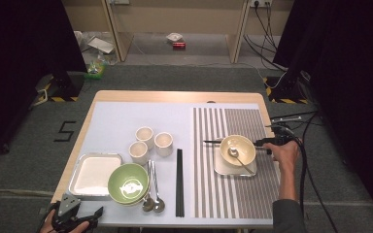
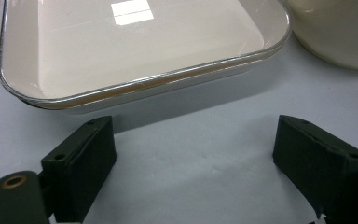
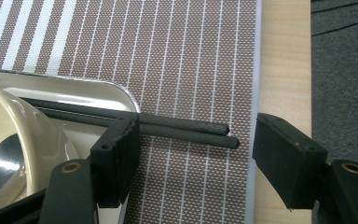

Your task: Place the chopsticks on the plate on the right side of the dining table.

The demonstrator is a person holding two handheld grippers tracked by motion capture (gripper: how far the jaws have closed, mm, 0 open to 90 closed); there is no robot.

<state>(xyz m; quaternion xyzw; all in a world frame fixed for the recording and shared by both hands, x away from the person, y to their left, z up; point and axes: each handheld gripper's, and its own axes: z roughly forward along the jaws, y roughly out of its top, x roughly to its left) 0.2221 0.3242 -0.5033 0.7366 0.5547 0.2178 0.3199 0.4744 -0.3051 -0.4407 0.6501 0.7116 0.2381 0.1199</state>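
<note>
Two grippers over a set table

Near the left edge, the left gripper (image 1: 73, 217) waits with jaws wide apart, holding nothing, just before the white tray (image 2: 135, 56). Far right, the right gripper (image 3: 196, 158) hangs with jaws apart around black chopsticks (image 3: 186, 128) lying beside the cream bowl (image 1: 237, 148), not pinching them.

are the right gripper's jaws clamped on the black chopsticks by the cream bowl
No. In the right gripper view the right gripper stands open, the chopsticks lying loose between its jaws on the striped mat.
</note>
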